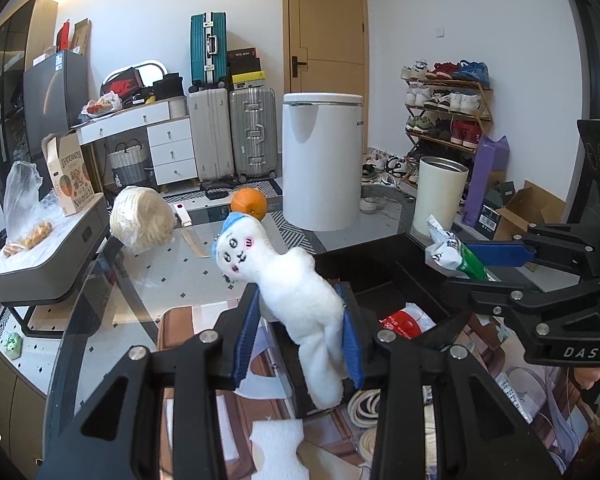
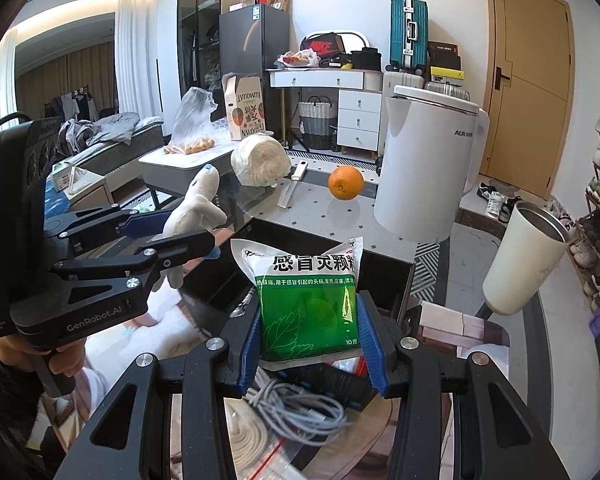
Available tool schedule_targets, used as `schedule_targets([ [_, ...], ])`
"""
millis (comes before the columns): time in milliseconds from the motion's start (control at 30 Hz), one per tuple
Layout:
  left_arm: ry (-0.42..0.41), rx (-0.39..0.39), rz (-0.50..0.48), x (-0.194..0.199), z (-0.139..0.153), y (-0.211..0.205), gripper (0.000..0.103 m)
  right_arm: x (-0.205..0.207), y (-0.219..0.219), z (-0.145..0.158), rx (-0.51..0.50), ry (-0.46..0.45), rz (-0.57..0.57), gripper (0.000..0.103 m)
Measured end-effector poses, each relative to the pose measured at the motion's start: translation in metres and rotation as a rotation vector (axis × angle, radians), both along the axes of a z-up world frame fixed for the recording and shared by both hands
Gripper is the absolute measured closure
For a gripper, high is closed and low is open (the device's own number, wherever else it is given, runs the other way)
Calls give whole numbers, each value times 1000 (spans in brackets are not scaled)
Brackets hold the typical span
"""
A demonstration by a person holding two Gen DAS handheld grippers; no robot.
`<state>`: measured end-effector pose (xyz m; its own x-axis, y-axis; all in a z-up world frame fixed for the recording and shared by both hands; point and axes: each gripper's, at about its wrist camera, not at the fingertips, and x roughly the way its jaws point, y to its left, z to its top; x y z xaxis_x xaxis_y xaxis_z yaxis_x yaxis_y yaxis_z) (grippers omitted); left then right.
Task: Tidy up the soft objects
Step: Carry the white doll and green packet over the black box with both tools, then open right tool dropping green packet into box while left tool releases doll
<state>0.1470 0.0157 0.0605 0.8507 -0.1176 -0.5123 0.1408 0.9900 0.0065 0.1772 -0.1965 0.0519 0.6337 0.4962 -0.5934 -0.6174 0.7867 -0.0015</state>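
My left gripper (image 1: pixel 300 316) is shut on a white plush doll with a blue cap (image 1: pixel 288 280), held above the near-left edge of a black box (image 1: pixel 380 256). The doll also shows in the right wrist view (image 2: pixel 198 204), as does the left gripper (image 2: pixel 172 234). My right gripper (image 2: pixel 310 324) is shut on a green and white medicine packet (image 2: pixel 308 300), held over the black box (image 2: pixel 332 248). The packet (image 1: pixel 454 254) and right gripper (image 1: pixel 496 260) show at the right of the left wrist view. A white foam piece (image 1: pixel 278 446) lies below.
On the glass table (image 1: pixel 172 280) are an orange (image 1: pixel 249 203), a wrapped white roll (image 1: pixel 144 222), a knife (image 1: pixel 188 226), a white appliance (image 1: pixel 321 160) and a white cup (image 1: pixel 440 198). Coiled rope (image 1: pixel 364 408) and a grey cable (image 2: pixel 296 408) lie near the box.
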Motion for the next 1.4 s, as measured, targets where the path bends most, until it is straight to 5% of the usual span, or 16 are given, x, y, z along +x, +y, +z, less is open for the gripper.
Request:
schedule_targets([
  [800, 31, 50, -102, 34, -22, -18, 67, 59, 29, -37, -158, 56, -22, 59],
  [1133, 38, 40, -132, 37, -25, -20, 66, 57, 28, -30, -187, 19, -23, 48],
  [1400, 43, 25, -162, 31, -21, -21, 41, 51, 19, -23, -175, 9, -32, 44],
])
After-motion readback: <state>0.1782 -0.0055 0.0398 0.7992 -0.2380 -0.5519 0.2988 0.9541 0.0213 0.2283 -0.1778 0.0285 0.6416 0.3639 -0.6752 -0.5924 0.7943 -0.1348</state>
